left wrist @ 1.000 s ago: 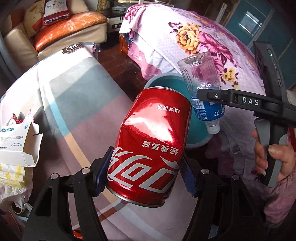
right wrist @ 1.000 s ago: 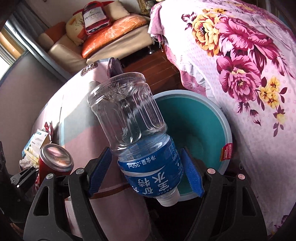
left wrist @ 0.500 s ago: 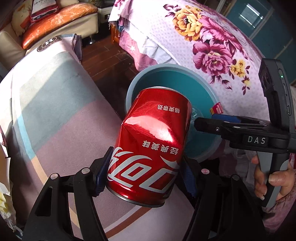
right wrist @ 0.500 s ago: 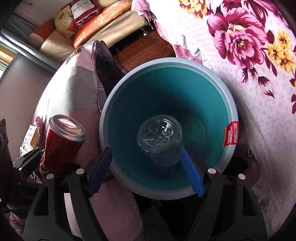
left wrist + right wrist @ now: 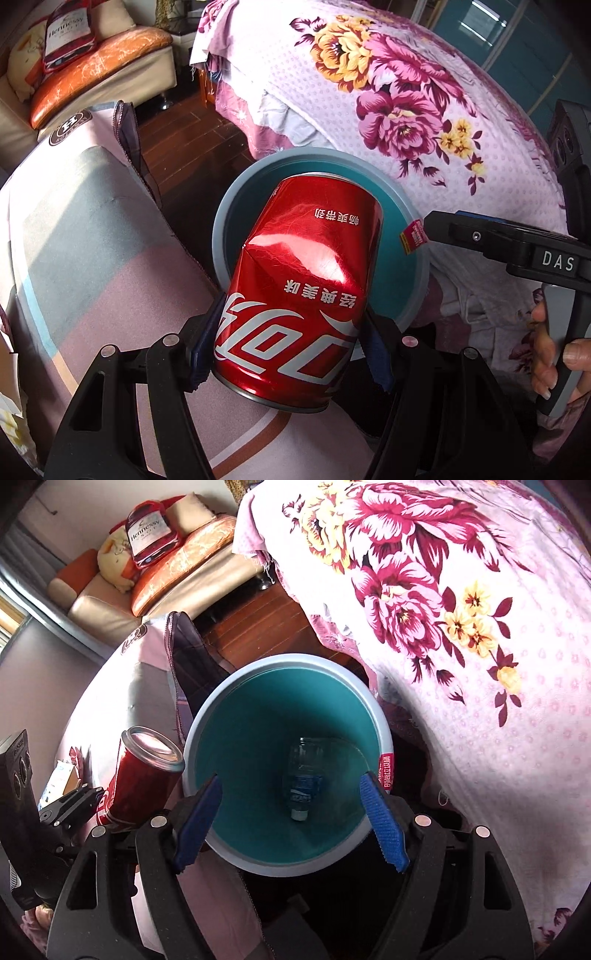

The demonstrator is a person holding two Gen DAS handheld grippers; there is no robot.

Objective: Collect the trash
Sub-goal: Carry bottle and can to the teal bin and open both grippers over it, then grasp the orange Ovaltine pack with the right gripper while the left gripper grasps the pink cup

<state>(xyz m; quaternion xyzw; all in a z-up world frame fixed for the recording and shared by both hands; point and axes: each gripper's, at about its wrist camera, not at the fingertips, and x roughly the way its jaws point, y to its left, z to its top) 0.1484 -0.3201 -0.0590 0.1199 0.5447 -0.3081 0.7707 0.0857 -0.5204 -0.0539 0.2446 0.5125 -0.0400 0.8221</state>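
The left hand-held gripper (image 5: 291, 350) is pinching the dented red can (image 5: 299, 291) over the teal bin (image 5: 221, 720), needing release; the right hand-held gripper (image 5: 291, 823) is hanging spread and empty, the bottle (image 5: 304, 779) lying inside.

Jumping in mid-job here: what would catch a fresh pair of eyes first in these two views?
The dented red cola can, clamped in the left gripper at the near rim of the teal bin. Next, the plastic bottle lying at the bin's bottom, under the open, empty right gripper. A floral bedspread fills the right side.
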